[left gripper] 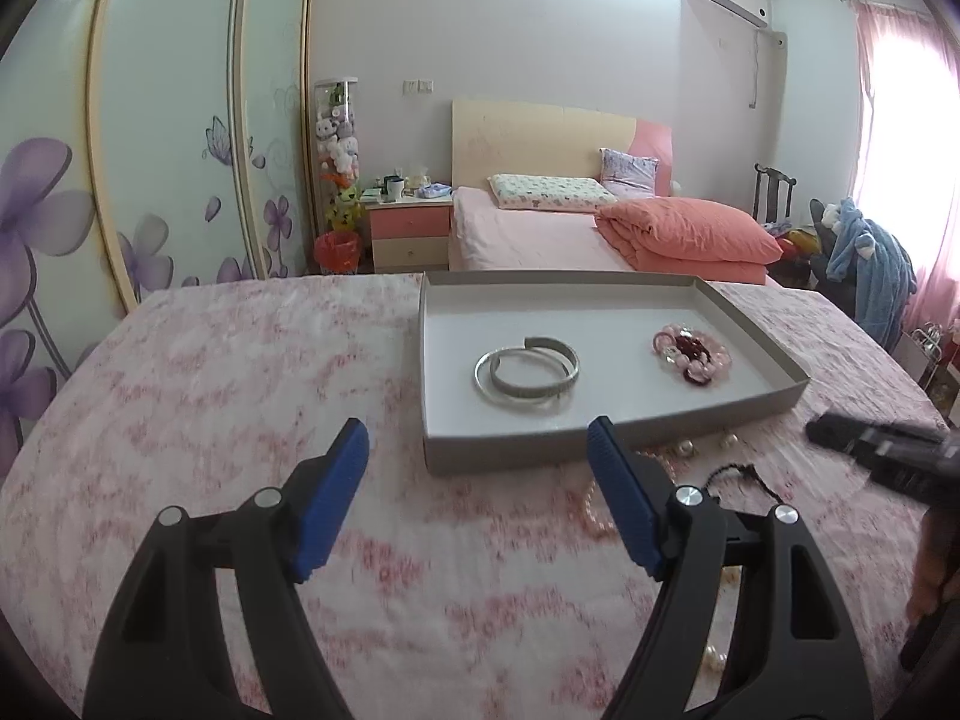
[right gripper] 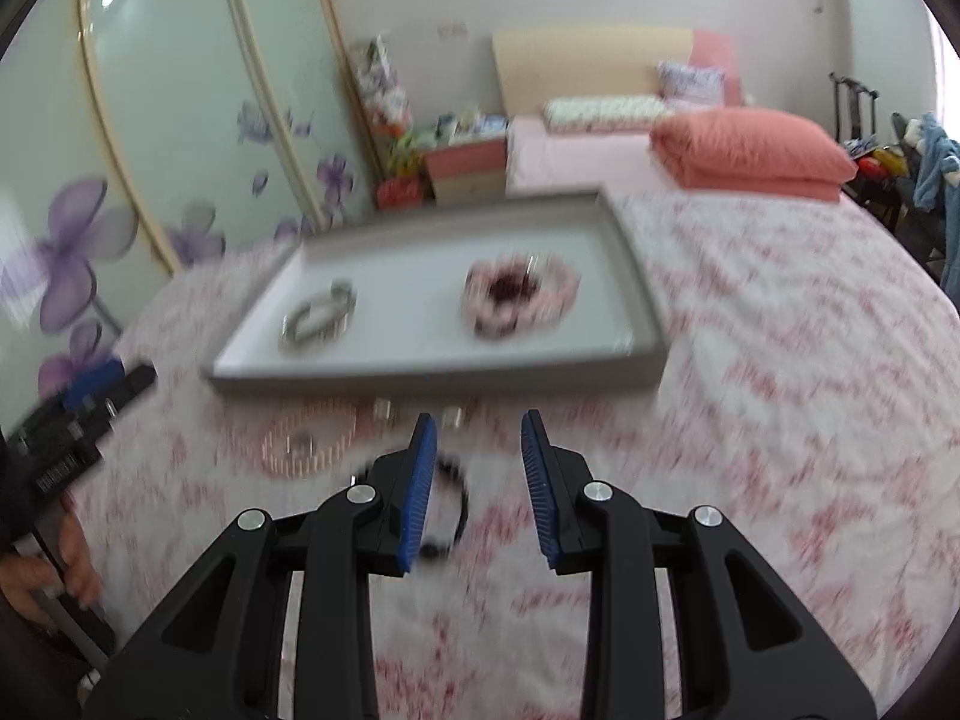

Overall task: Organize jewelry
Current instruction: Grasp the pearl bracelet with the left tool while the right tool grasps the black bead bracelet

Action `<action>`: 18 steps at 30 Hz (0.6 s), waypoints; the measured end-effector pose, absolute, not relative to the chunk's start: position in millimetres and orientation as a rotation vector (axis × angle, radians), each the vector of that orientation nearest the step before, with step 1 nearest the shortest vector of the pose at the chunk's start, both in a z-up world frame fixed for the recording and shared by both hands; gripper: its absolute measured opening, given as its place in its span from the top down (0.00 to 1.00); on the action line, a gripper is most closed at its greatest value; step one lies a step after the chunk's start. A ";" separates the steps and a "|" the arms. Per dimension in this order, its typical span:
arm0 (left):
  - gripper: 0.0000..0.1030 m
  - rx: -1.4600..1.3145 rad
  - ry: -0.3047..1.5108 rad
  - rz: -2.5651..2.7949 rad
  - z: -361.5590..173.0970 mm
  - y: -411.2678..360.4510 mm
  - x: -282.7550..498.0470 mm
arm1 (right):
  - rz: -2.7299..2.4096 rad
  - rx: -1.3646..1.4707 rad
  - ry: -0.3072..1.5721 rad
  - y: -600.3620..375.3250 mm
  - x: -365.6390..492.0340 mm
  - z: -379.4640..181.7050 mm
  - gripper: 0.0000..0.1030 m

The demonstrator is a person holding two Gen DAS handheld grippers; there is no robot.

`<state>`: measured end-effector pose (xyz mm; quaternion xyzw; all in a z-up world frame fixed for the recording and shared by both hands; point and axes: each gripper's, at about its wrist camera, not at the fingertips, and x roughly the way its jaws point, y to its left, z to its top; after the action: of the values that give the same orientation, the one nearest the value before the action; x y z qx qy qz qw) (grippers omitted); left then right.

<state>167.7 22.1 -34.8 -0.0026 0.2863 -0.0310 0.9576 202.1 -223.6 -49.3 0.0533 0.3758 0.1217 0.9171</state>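
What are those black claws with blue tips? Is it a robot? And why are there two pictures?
It is not a robot. A person holds a pinching tool in each hand, and each tool carries a small camera looking along its fingers. One picture comes from the left tool, the other from the right tool. Both are open and hold nothing. On the flowery pink cloth sits a grey tray with silver bangles and a pink bead bracelet in it. In front of the tray, still on the cloth, lie a black bracelet, a pink bead string and small pearly pieces.
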 end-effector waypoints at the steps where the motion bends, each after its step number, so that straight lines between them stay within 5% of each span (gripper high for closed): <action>1: 0.29 -0.010 0.581 -0.067 -34.7 22.4 163.5 | 0.257 0.096 0.797 -219.6 201.3 -55.7 0.70; 6: 0.29 -0.009 0.596 -0.111 -36.2 14.9 150.6 | 0.264 0.032 0.883 -202.0 199.5 -77.3 0.71; 9: 0.28 0.004 0.623 -0.155 -40.9 4.8 146.2 | 0.246 -0.017 0.911 -197.0 200.0 -85.1 0.86; 18: 0.28 0.077 0.729 -0.310 -63.9 -40.7 141.0 | 0.076 0.031 0.897 -237.9 200.9 -88.5 0.95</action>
<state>141.0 -40.7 -63.9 0.0374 0.3550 -0.1510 0.9218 200.9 -237.9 -88.5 0.0151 0.4335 0.0367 0.9003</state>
